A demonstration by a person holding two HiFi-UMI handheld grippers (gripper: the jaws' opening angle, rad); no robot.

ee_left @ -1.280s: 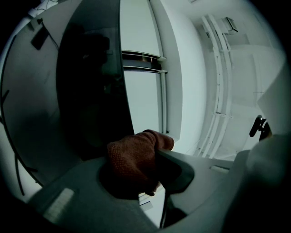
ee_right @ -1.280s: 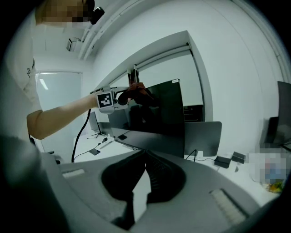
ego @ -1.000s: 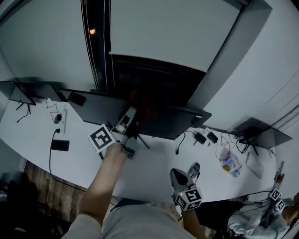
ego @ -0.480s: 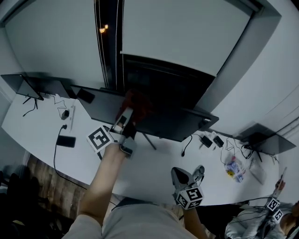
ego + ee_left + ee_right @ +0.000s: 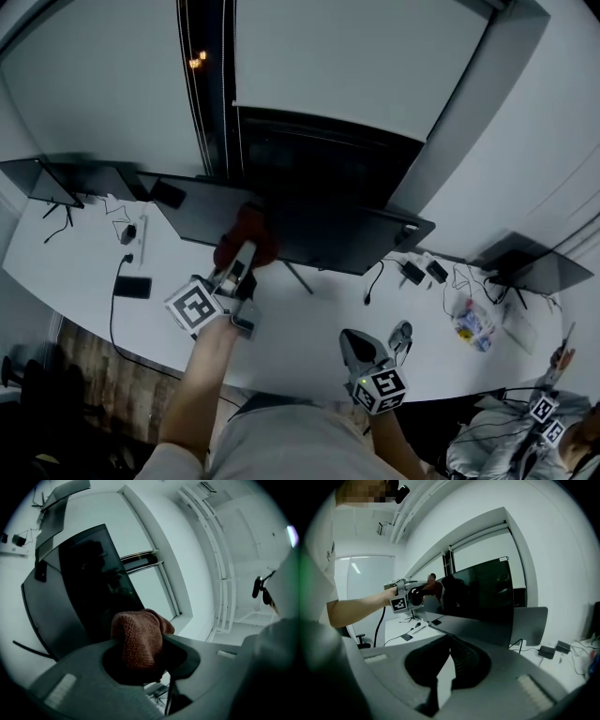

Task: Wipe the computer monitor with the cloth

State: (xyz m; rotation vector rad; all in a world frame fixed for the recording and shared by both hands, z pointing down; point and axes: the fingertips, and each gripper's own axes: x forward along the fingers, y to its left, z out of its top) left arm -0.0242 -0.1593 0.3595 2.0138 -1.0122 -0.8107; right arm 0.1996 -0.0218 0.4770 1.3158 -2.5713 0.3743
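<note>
A wide dark monitor (image 5: 319, 234) stands on the white desk (image 5: 300, 328). A rust-brown cloth (image 5: 246, 236) is bunched against its lower left part, and my left gripper (image 5: 242, 255) is shut on it. In the left gripper view the cloth (image 5: 140, 641) sticks up between the jaws, with the monitor (image 5: 93, 588) just beyond. My right gripper (image 5: 380, 339) hangs over the desk's near edge, shut and holding nothing. The right gripper view shows its tips (image 5: 450, 641) touching, the monitor (image 5: 483, 597) ahead, and the cloth (image 5: 436, 588) at the screen's left.
A phone (image 5: 132, 287) and cables lie at the left of the desk. Adapters (image 5: 419, 273) and a colourful packet (image 5: 466, 328) lie at the right. Other screens stand at far left (image 5: 42, 183) and far right (image 5: 530, 267). Another person's marker cubes (image 5: 544, 412) show at lower right.
My left gripper has brought the cloth down and to the left across the monitor's lower part. The right gripper has stayed about where it was.
</note>
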